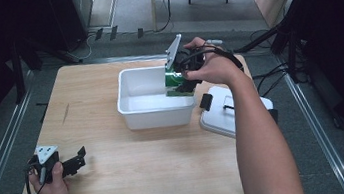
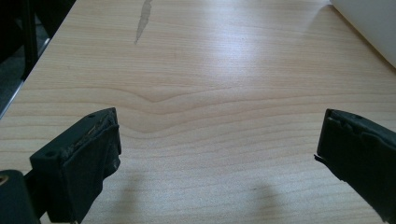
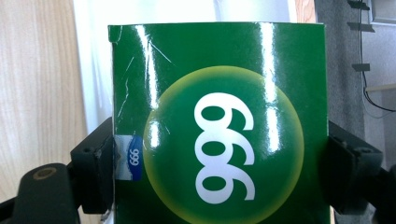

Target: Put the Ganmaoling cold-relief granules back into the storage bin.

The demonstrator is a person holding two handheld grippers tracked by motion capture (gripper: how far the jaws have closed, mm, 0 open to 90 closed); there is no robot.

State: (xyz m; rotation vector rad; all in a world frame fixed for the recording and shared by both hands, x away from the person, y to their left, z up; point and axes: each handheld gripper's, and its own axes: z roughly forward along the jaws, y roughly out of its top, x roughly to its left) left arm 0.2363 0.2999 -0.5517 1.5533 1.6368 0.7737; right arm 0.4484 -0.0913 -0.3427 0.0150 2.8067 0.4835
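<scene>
Gripping a green box (image 1: 176,83) in our right claw (image 1: 184,79) over the near-right corner of the white tub (image 1: 133,104), left claw (image 1: 78,158) released above the desk (image 1: 121,184), we risk snagging the tub's rim and tipping it.

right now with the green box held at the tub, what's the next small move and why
Probably lower the green box a little further into the tub, then open. The right gripper is clamped on the box at the tub's right rim, and the tub looks empty beneath it.
</scene>
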